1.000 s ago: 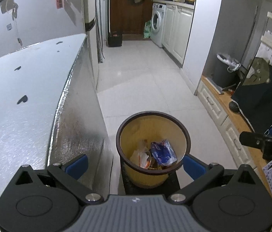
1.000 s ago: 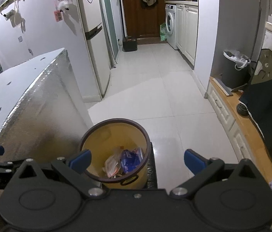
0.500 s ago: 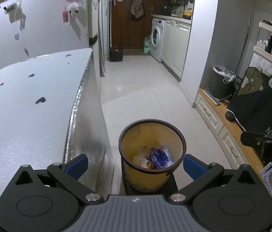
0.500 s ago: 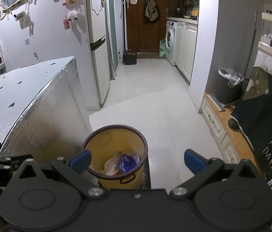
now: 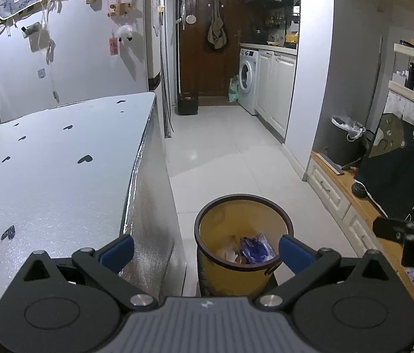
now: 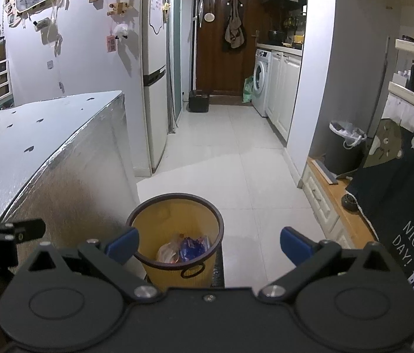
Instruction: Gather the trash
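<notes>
A yellow waste basket (image 5: pixel 224 267) (image 6: pixel 195 267) with a dark rim stands on the white floor beside the table. Inside it lie a blue wrapper (image 5: pixel 255 248) (image 6: pixel 192 245) and pale crumpled trash (image 5: pixel 229 253) (image 6: pixel 167 253). My left gripper (image 5: pixel 205 250) hangs open above and short of the basket, nothing between its blue pads. My right gripper (image 6: pixel 208 242) is open too, empty, with the basket below its left finger. Each gripper shows at the edge of the other's view.
A silver-sided table (image 5: pixel 45 182) (image 6: pixel 39 129) with small dark heart marks fills the left. A low wooden bench (image 5: pixel 362 206) with a dark cloth and a black bin (image 6: pixel 343 147) lines the right. The tiled floor (image 6: pixel 236 158) runs to a door, fridge and washing machine.
Both grippers have risen and drawn back from the basket, which now looks smaller and lower. More of the room and wall has come into view. Both stayed open.
</notes>
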Tool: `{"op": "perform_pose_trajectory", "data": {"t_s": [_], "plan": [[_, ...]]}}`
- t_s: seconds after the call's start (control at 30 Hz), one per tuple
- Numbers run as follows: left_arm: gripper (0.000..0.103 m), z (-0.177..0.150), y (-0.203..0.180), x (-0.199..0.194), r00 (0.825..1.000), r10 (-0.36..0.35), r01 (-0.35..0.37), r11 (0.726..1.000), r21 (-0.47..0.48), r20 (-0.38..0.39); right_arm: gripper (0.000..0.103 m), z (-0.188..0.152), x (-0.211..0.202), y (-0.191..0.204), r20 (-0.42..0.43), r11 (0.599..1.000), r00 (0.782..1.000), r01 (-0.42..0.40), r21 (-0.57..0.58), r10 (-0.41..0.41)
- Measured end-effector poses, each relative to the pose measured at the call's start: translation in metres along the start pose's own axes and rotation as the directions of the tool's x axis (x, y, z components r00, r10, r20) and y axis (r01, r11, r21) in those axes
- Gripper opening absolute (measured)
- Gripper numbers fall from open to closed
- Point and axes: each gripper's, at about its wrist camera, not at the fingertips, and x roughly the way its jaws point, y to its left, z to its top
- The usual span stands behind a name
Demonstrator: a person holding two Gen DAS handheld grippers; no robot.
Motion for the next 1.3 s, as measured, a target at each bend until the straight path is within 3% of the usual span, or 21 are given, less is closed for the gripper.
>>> {"op": "perform_pose_trajectory", "data": {"t_s": [1.3], "plan": [[0.103, -0.015, 0.009, 0.0, 1.0, 0.005, -0.005, 1.0, -0.007, -0.004, 0.103, -0.014, -0.005, 0.001, 0.002, 0.999, 0.999, 0.04, -0.007, -0.04]]}}
